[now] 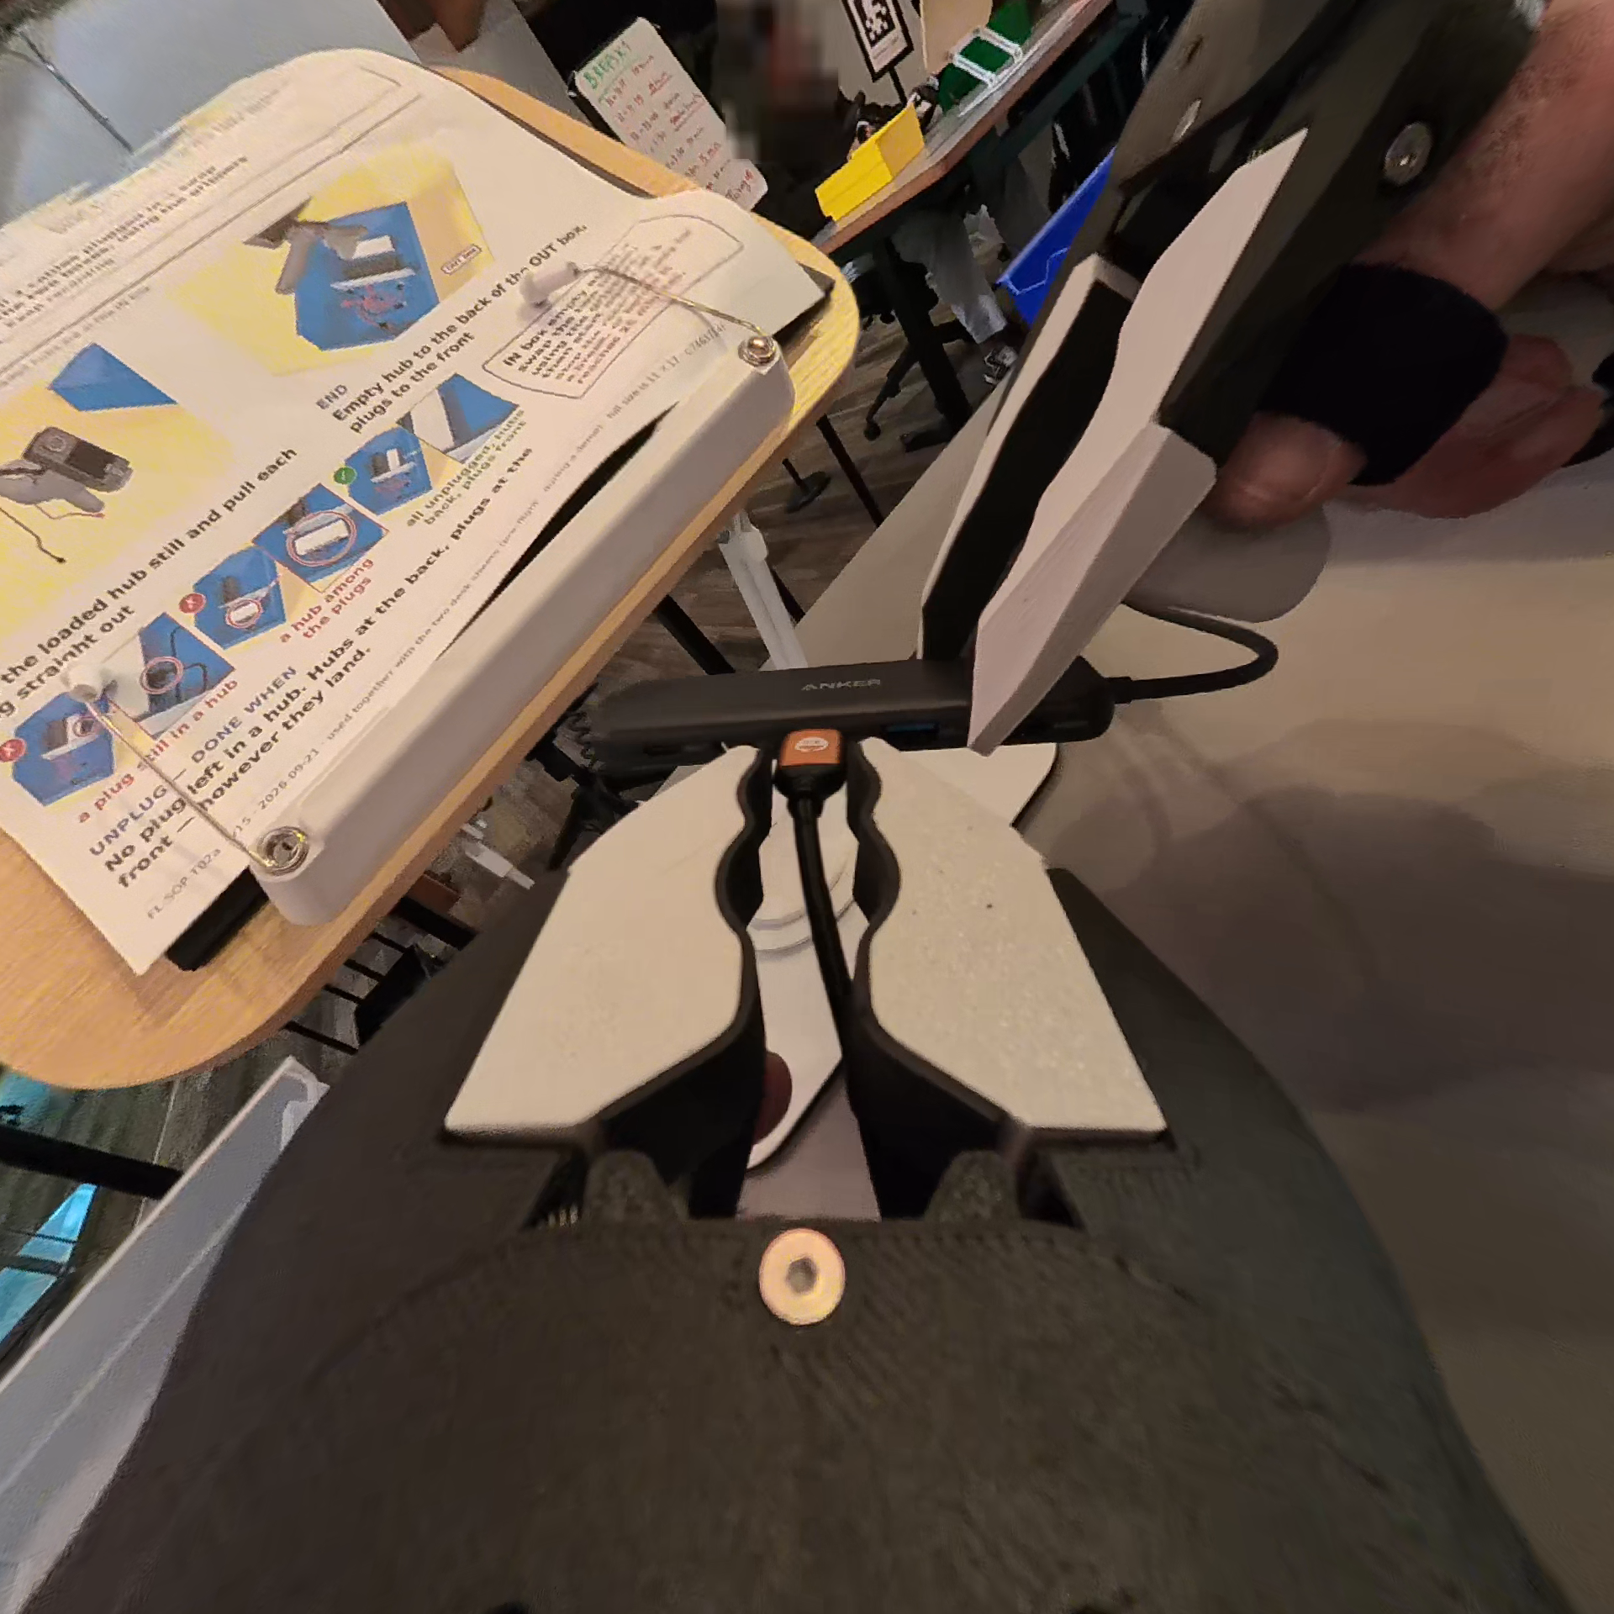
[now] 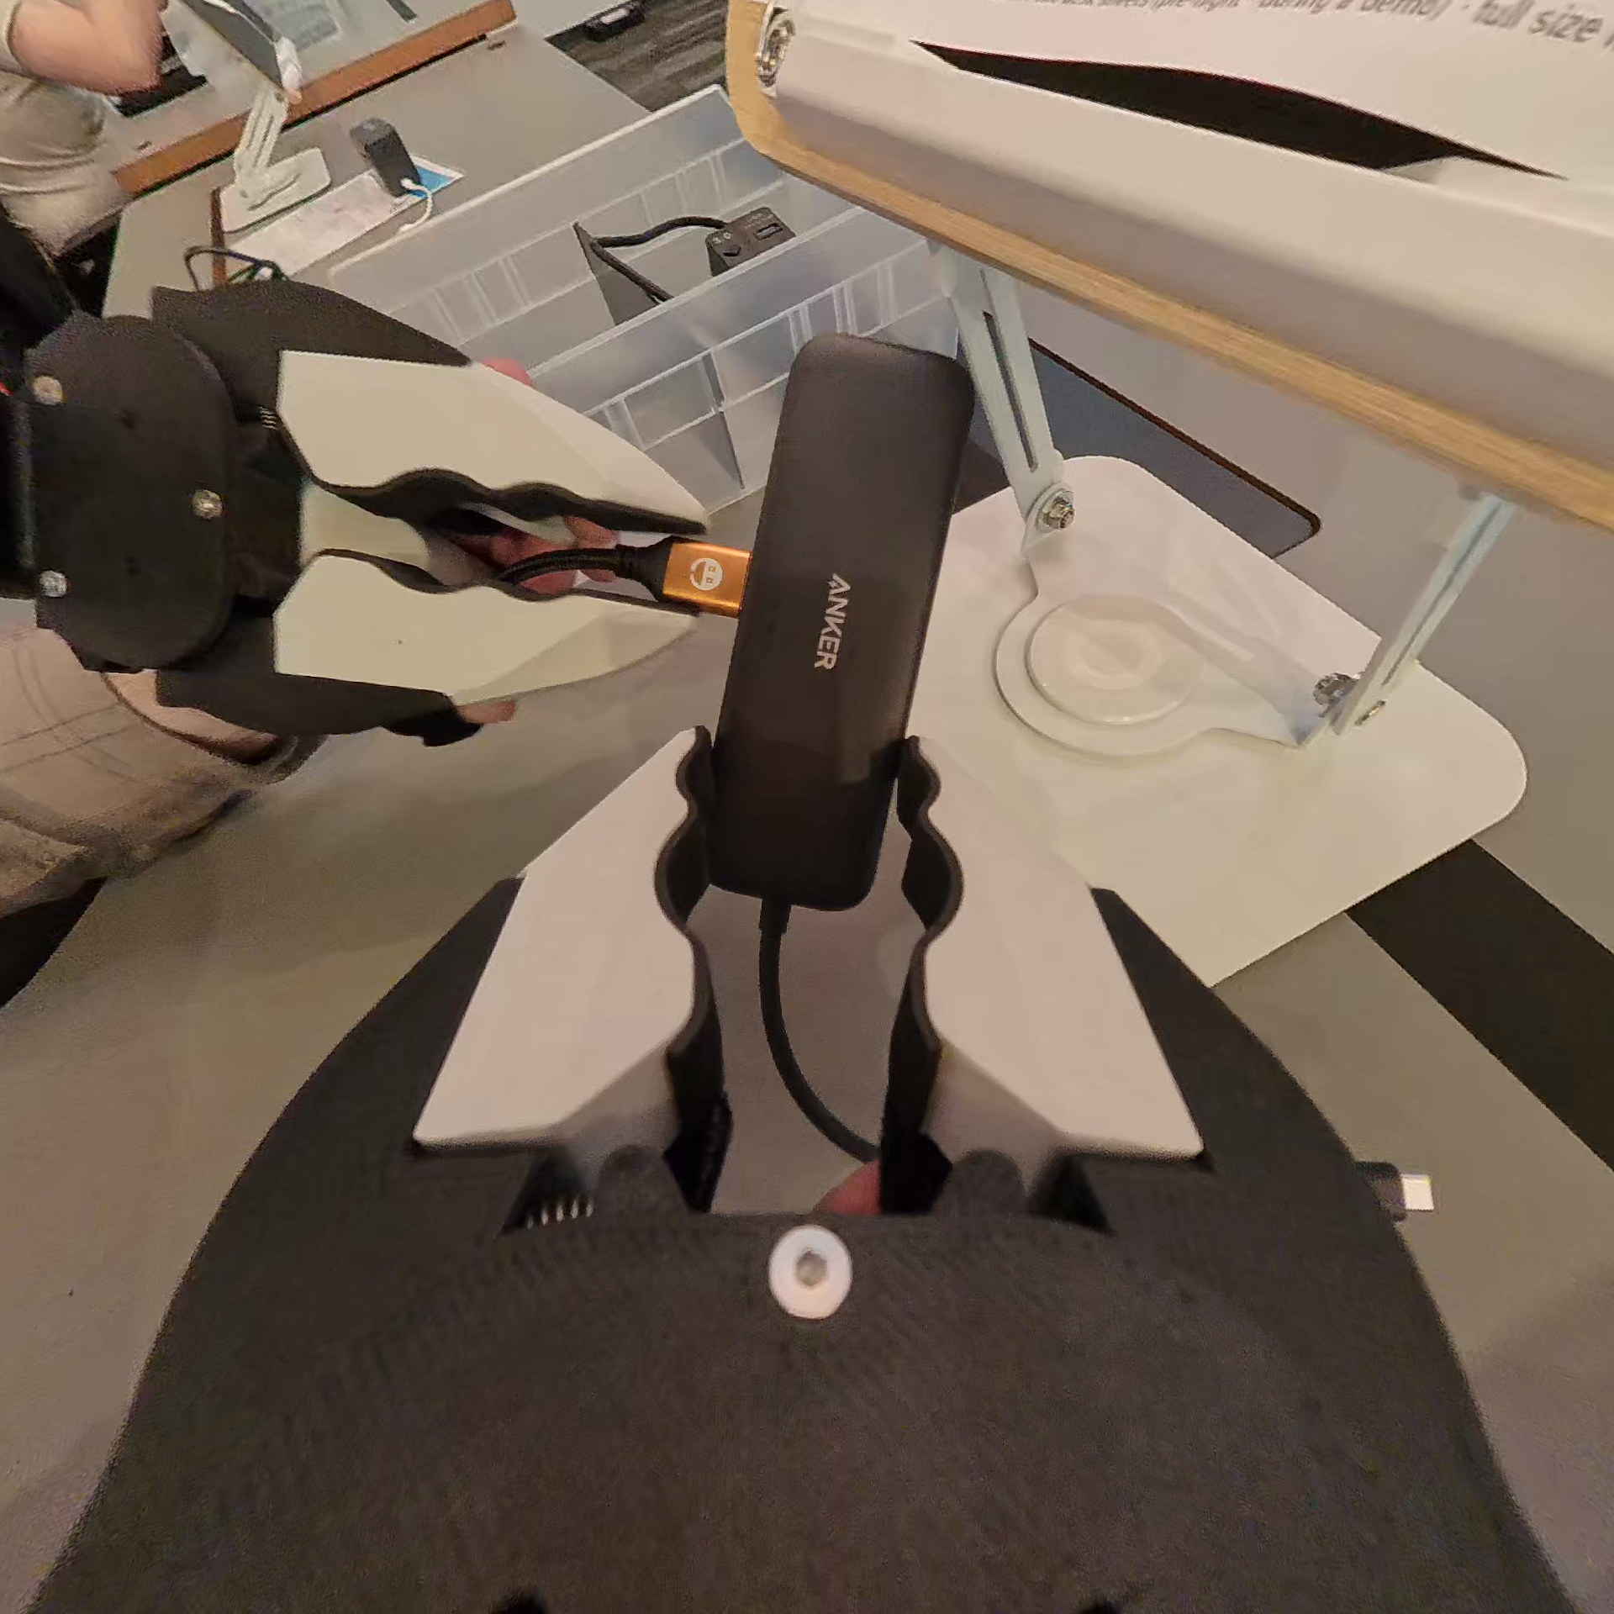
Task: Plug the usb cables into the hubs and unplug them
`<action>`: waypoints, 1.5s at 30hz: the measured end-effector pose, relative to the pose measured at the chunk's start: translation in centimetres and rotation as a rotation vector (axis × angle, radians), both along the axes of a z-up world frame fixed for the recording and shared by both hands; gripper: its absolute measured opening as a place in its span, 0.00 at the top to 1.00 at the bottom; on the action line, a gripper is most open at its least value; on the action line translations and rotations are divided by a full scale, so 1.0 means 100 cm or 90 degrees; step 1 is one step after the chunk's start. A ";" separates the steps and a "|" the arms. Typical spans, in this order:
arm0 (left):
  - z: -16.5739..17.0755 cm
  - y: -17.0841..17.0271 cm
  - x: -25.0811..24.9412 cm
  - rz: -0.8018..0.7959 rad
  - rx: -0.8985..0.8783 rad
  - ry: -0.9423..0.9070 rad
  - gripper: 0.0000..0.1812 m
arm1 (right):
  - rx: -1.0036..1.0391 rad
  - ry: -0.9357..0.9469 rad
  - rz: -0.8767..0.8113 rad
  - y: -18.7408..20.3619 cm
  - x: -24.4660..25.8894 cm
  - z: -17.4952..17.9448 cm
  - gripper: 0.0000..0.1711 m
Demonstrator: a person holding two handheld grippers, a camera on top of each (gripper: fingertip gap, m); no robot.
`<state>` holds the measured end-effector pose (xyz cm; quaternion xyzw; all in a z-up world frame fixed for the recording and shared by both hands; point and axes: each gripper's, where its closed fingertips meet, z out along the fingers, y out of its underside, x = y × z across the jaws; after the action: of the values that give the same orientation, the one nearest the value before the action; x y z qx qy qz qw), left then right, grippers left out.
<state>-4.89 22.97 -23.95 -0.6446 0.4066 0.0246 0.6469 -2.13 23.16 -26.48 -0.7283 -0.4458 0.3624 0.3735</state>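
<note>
We hold slim black USB hub [image 2: 808,611] clamped in right gripper [image 2: 799,777] | left gripper [image 1: 808,769] pinches orange-shelled plug [image 1: 810,748] | plug meets hub's long side squarely; seating depth unclear.

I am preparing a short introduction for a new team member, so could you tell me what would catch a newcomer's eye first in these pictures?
The bright orange USB plug stands out, held by the left gripper against the side of the black USB hub at centre. The right gripper clamps the hub's near end, above the grey table. Up and to the side, a tilted wooden stand carries an illustrated instruction sheet.
</note>
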 end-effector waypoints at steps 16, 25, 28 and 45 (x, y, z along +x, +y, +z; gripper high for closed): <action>0.070 -0.020 -0.063 0.020 -0.022 0.100 0.90 | -0.022 -0.119 0.099 -0.024 0.016 -0.038 0.76; 0.017 -0.025 -0.204 0.217 -0.258 0.216 0.88 | -0.033 -0.192 0.152 -0.039 0.017 -0.059 0.76; -0.027 -0.031 -0.244 0.279 -0.352 0.259 0.87 | -0.035 -0.215 0.156 -0.041 0.019 -0.066 0.76; -0.127 -0.014 -0.280 0.317 -0.570 0.277 0.93 | -0.048 -0.235 0.171 -0.044 0.013 -0.080 0.76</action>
<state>-32.85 21.61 -36.69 -0.9134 0.3366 0.1338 0.1855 -0.86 18.72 -34.47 -0.7297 -0.5860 0.2857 0.2064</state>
